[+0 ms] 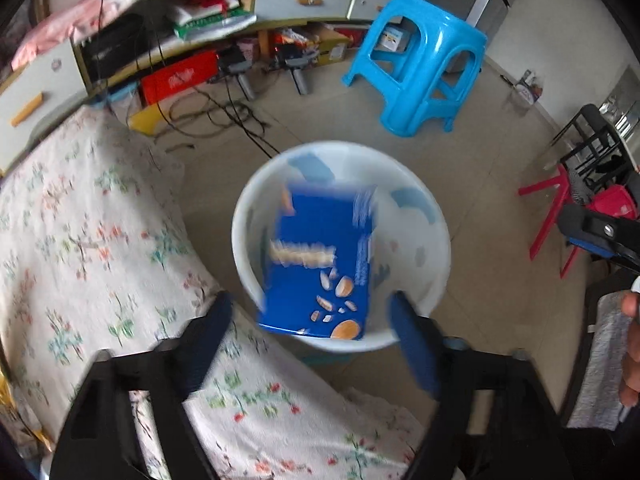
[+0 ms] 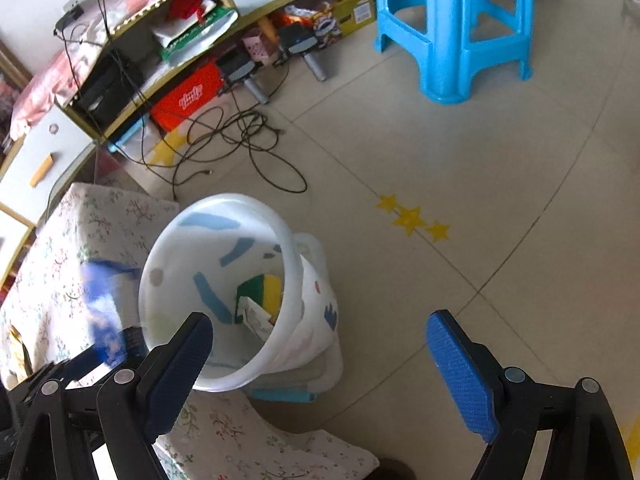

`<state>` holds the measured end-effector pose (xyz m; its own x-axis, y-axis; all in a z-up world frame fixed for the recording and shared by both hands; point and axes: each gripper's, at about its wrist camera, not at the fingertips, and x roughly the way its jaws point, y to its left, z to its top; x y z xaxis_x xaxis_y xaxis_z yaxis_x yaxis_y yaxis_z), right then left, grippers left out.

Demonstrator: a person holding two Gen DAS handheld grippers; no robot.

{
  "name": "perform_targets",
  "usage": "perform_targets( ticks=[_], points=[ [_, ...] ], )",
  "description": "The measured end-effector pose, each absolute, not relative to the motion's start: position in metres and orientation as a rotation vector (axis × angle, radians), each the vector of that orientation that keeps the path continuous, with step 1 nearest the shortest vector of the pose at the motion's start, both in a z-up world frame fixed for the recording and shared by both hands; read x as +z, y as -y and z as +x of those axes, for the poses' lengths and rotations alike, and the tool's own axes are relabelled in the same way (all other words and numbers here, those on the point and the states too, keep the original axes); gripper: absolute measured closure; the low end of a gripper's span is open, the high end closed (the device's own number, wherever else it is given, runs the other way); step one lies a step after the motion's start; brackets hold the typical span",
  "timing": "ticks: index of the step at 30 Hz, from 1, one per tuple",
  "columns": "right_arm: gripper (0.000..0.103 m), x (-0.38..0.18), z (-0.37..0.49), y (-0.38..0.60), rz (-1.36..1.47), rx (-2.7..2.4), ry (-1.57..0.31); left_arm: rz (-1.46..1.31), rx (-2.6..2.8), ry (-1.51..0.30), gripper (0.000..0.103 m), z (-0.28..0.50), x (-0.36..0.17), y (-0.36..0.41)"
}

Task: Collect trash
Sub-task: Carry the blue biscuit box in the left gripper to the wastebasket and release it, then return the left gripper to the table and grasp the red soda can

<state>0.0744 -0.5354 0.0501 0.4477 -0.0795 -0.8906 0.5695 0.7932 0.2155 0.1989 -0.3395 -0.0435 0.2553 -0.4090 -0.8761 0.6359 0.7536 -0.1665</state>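
A blue snack box (image 1: 320, 264), blurred by motion, is in the air over the mouth of the white waste bin (image 1: 424, 200), free of my fingers. My left gripper (image 1: 308, 344) is open just above the bin's near rim. In the right wrist view the bin (image 2: 168, 248) stands beside the floral-covered table, and the blue box shows as a blur (image 2: 102, 304) at its left. A green and yellow sponge (image 2: 262, 288) and a paper scrap lie inside the bin. My right gripper (image 2: 320, 364) is open and empty near the bin's right side.
A floral-covered table (image 1: 80, 240) is on the left. A blue plastic stool (image 1: 420, 68) stands beyond the bin. Cables (image 2: 240, 140) lie on the tiled floor before a low cabinet (image 2: 140, 60). A red stool and black chair (image 1: 580, 184) are at the right.
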Motion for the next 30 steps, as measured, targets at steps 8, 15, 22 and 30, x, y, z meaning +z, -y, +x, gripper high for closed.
perform_targets(
  ticks=[8, 15, 22, 30],
  points=[
    [0.011, 0.056, 0.072, 0.529, 0.519, -0.413, -1.032, 0.205, -0.683, -1.067, 0.012, 0.187, -0.017, 0.308],
    [0.008, 0.073, 0.075, 0.494, 0.494, -0.333, -0.993, 0.150, -0.623, -1.018, 0.006, 0.162, 0.009, 0.238],
    [0.008, 0.083, 0.087, 0.437, 0.420, -0.228, -0.988, 0.125, -0.533, -1.012, 0.005, 0.145, 0.023, 0.156],
    [0.007, 0.078, 0.100, 0.378, 0.331, -0.148, -1.014, 0.073, -0.442, -1.059, 0.005, 0.134, 0.018, 0.069]
  ],
)
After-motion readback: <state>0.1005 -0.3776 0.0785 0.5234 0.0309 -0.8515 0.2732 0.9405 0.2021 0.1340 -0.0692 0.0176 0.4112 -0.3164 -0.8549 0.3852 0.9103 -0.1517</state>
